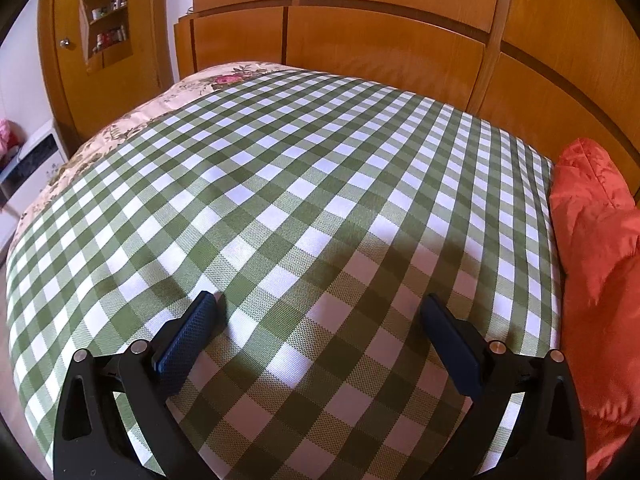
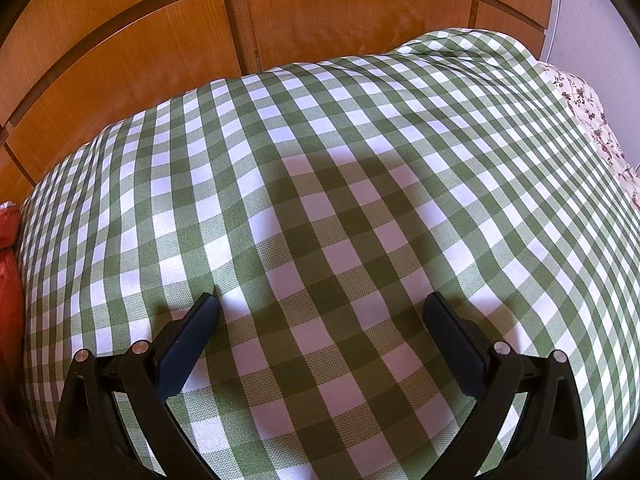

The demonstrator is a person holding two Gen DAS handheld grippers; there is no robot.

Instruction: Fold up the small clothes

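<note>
Over checked cloth: left hand-held gripper, right hand-held gripper, both spread, empty.

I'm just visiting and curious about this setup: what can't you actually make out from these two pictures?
- Clothes to fold: none identifiable in either view; only the checked cloth fills them.
- Orange fabric: cut off by the left view's right edge, so what it is stays unclear.
- Shelf items: too small, left view.
- Bed under the cloth: covered; only a floral edge shows.
- The person: out of frame behind the open left gripper and right gripper.
</note>
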